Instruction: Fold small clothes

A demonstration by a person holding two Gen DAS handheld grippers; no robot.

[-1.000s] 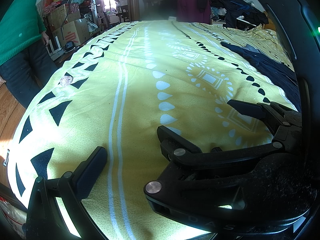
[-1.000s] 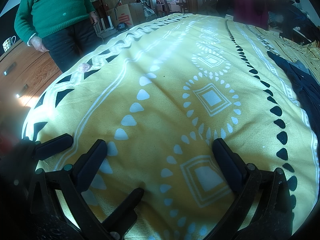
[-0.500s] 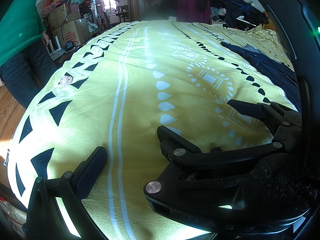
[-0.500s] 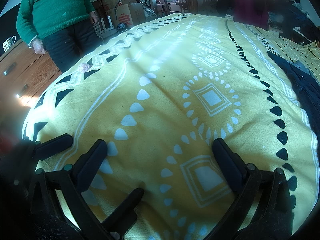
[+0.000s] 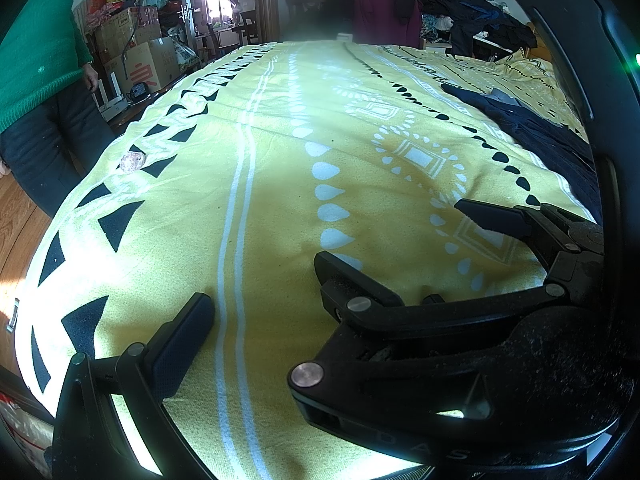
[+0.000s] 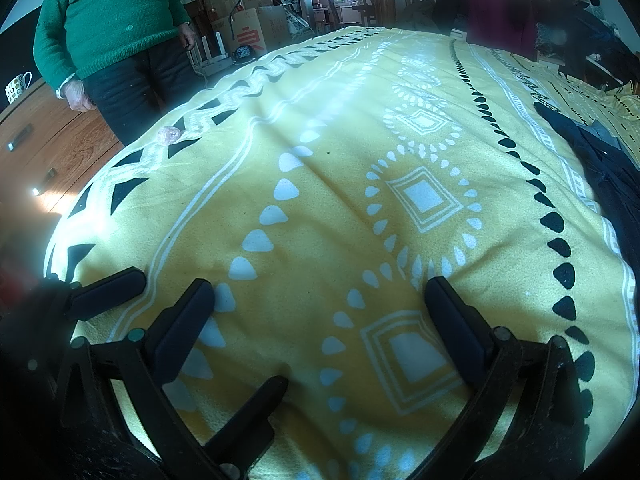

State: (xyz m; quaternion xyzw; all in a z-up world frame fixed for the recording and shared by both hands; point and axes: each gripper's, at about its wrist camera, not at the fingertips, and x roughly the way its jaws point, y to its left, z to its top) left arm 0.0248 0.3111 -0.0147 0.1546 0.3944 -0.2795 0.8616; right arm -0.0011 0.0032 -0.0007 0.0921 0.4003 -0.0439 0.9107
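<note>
At the far right edge of the yellow blanket [image 6: 320, 184] lies the dark garment [image 6: 600, 168], its long axis running near to far. Both tools rest empty and spread: the right gripper [image 6: 316, 300] sits nearer it than the left gripper [image 5: 262, 286].

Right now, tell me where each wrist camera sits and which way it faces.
Left wrist: on the left gripper, low over the yellow blanket, facing up the bed; one own finger shows, and the open right gripper crowds its right side.
Right wrist: on the right gripper, same heading; both own fingers show, the left gripper's at lower left.
Shared: blanket, dark garment, bystander in green sweater.
</note>
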